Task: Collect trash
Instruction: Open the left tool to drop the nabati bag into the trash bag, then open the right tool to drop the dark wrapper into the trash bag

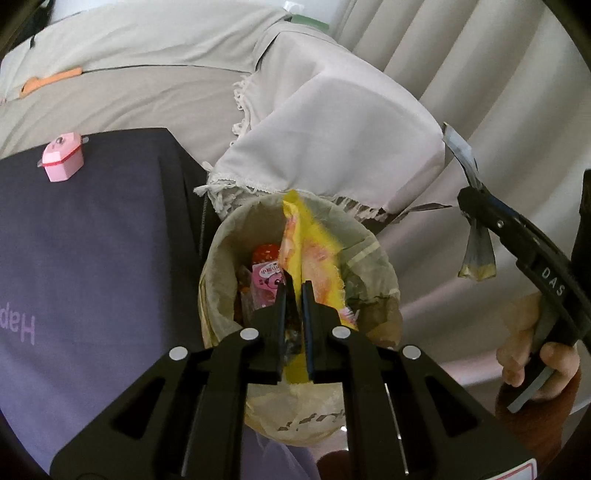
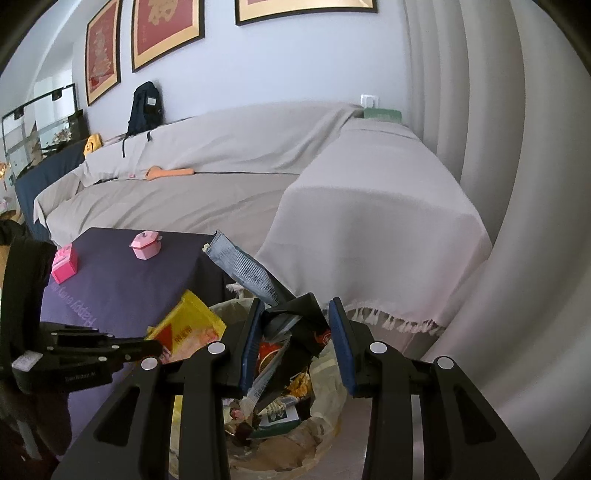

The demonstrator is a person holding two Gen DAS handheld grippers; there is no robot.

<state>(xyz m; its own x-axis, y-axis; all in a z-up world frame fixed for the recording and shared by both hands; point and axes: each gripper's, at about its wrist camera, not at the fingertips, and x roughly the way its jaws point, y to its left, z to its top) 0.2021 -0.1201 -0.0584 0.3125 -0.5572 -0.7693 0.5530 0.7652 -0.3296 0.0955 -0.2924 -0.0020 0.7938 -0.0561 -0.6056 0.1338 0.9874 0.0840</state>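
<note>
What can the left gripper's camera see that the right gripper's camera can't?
Only the left wrist view shows the person's hand holding the right gripper, and a pink snack packet in the bin. Only the right wrist view shows the framed pictures, backpack and pink box. Both show the lined trash bin, yellow wrapper, grey wrapper, pink pot and covered sofa.

Home living room. Long sofa [image 2: 221, 177] under grey covers, fringed throw on its arm; framed red prints [image 2: 168, 31] on the wall; pale curtain [image 2: 480, 110] at right; backpack [image 2: 144, 105] on the sofa back; low table [image 2: 122, 280] in purple cloth; lined bin [image 1: 229, 236] of wrappers beside it.
</note>
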